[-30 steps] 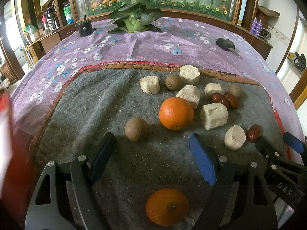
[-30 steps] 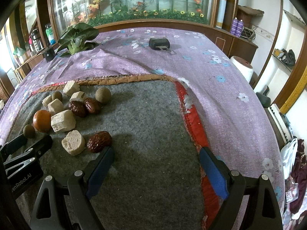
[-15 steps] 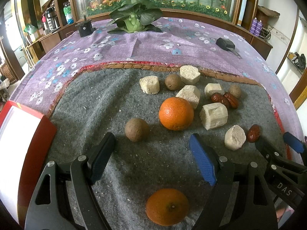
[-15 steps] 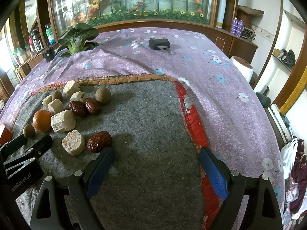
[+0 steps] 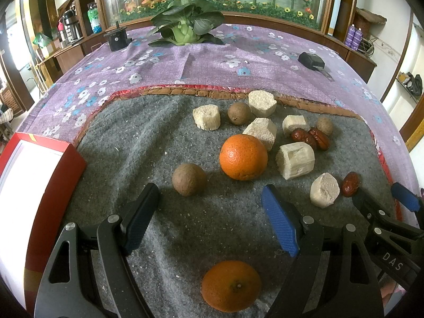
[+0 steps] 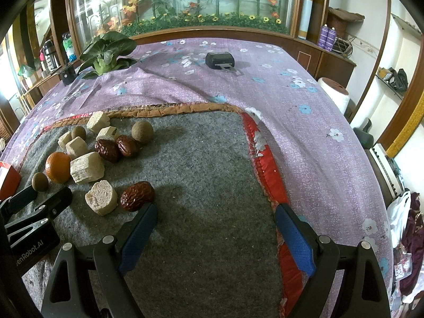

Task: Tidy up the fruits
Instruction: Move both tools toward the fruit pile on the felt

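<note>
Both grippers are spread wide and hold nothing: the left gripper at lower centre, an orange beneath it, another orange mid-frame; the right gripper over the grey mat, a date at its left finger.

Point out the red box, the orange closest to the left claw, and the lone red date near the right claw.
red box (image 5: 57,185), left wrist view, on its red side wall.
near orange (image 5: 231,286), left wrist view, on the middle of its peel.
lone date (image 6: 137,195), right wrist view, on the middle of its wrinkled skin.
</note>
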Demonstrator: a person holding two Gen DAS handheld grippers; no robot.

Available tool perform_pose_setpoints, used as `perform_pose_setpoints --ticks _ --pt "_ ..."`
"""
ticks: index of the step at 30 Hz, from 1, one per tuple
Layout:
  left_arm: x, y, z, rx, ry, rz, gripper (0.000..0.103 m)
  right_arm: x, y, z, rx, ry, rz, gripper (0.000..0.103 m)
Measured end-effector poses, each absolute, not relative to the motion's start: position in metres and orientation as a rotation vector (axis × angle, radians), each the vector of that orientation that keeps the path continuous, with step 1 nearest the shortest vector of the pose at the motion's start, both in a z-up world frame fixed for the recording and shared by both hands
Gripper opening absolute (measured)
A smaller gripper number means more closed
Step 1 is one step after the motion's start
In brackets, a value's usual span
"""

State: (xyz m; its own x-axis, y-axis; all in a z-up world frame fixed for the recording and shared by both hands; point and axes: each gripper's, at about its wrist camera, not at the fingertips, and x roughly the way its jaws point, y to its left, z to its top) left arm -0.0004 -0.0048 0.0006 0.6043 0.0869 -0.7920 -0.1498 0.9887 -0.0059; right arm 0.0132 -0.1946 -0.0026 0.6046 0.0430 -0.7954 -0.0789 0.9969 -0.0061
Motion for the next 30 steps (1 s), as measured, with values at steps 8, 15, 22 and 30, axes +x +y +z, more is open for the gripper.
perform_pose_setpoints --ticks 8,15,22,30 --pt "0.0 -0.004 0.001 -0.075 0.912 0.137 0.081 0.013 -0.195 -0.003 -0.043 0.919 0.071 0.091" --pt "-0.009 0.003 0.006 -0.094 0.938 0.057 0.081 0.006 -0.199 0.007 -0.053 0.927 0.115 0.09" --pt "-0.028 0.014 0.015 -0.131 0.962 0.049 0.081 -0.009 -0.208 0.03 -0.045 0.909 0.171 0.09" --pt "-0.029 0.022 0.028 -0.156 0.947 0.035 0.081 -0.016 -0.2 0.039 -0.064 0.867 0.216 0.09"
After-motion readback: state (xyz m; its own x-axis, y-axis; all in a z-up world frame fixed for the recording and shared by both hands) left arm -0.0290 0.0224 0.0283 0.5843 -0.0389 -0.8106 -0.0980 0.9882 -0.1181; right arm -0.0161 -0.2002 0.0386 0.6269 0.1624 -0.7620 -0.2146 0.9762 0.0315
